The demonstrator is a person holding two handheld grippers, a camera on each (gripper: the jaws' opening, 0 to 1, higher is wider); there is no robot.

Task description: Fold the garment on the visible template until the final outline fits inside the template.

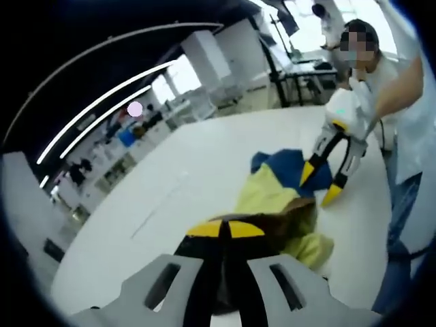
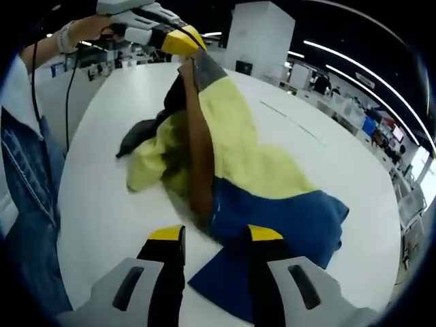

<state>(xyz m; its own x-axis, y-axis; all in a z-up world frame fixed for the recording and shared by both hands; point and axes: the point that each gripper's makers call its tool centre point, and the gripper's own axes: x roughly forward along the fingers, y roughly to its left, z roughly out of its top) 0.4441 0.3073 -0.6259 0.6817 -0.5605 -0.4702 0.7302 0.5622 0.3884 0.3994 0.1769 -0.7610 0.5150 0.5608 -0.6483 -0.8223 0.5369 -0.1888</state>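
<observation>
A garment (image 2: 248, 153) in yellow, blue, brown and grey lies bunched on the white table (image 2: 102, 204). My left gripper (image 2: 182, 42) is shut on a grey and brown edge and holds it up off the table, so the cloth hangs down in a ridge. In the left gripper view its yellow tips (image 1: 225, 229) meet over the dark fabric, with the rest of the garment (image 1: 276, 194) beyond. My right gripper (image 2: 216, 235) stands open just above the blue end of the garment. From the left gripper view, the right gripper (image 1: 319, 185) hovers open over the blue part.
A person (image 1: 402, 102) in a white top and jeans stands at the table's edge holding the grippers. Faint thin lines (image 1: 160, 204) mark the table top beside the garment. Desks, shelves and a white pillar (image 2: 259, 34) stand farther off.
</observation>
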